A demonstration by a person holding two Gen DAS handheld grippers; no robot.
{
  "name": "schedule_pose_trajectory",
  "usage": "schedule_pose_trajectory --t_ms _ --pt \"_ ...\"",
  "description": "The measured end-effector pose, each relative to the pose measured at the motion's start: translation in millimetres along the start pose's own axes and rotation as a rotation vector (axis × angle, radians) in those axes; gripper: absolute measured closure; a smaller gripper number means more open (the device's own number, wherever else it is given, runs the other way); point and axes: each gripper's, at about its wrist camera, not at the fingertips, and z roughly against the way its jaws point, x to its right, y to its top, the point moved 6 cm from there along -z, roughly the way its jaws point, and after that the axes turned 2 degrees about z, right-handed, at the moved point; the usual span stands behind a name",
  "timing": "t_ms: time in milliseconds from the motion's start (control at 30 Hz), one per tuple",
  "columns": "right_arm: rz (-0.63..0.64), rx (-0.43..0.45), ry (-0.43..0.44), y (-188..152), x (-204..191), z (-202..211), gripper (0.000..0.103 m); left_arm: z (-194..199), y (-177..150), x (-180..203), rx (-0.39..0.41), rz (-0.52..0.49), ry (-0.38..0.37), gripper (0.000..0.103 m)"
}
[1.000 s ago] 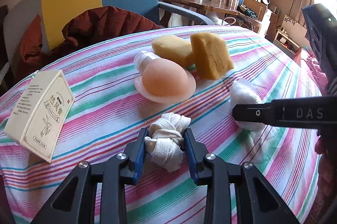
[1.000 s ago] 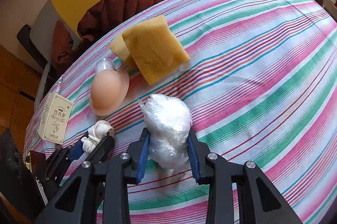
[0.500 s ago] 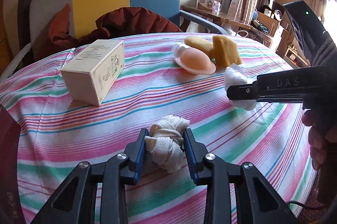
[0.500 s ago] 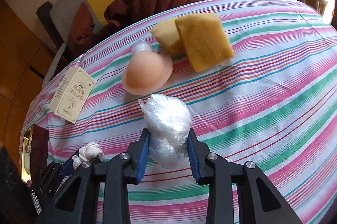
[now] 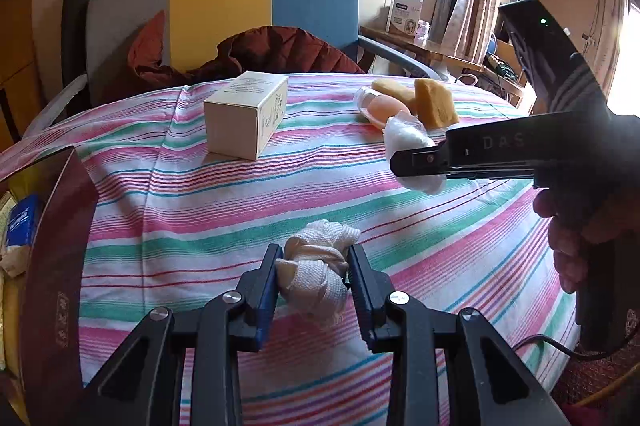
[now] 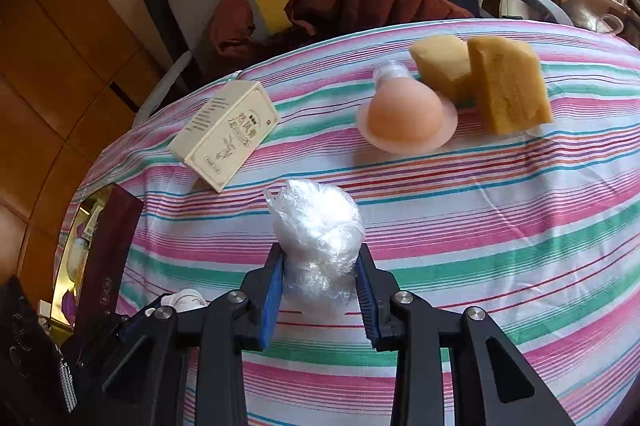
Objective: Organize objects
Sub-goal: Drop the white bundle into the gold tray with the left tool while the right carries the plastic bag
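My left gripper (image 5: 314,280) is clamped on a knotted roll of white gauze bandage (image 5: 316,272); both blue-lined pads press its sides and the roll hangs above the striped tablecloth (image 5: 192,209). My right gripper (image 6: 320,290) is clamped on a crumpled ball of clear plastic wrap (image 6: 318,238), also pinched from both sides and held clear of the cloth. In the left wrist view the right gripper enters from the right edge with the plastic ball at its tip, and the fingers of my right hand (image 5: 576,230) are wrapped around its handle.

Items lying on the cloth: a cream cardboard box (image 6: 224,135) with printed text, near the far left edge of the table; a peach-coloured silicone dome (image 6: 404,119) with a flat flange and a clear cap behind it; two yellow sponges (image 6: 506,85), one lying flat, the other propped on edge against it, both touching or just beside the dome. The box sits well apart from that group.

At the left edge of the table stands a dark maroon container (image 5: 52,266), its wall facing me; packets show inside, one of them blue, but their contents cannot be read.

Behind the table is an armchair (image 5: 256,1) with grey, yellow and blue panels, and a rust-brown quilted garment (image 5: 276,53) is draped over its seat.
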Motion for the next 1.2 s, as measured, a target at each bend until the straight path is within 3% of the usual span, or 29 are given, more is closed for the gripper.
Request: schedule_pose_trajectory --t_ms 367,800,1200 --pt "0.118 0.006 0.029 -10 -33 0 0.069 65 -2 -32 0.062 0.092 -0.028 0.07" --pt "0.171 0.005 0.06 -19 -54 -2 0.069 97 -17 -123 0.061 0.305 0.077 0.07" --pt "0.26 0.027 0.104 -39 -93 5 0.069 101 -34 -196 0.022 0.448 0.155 0.07"
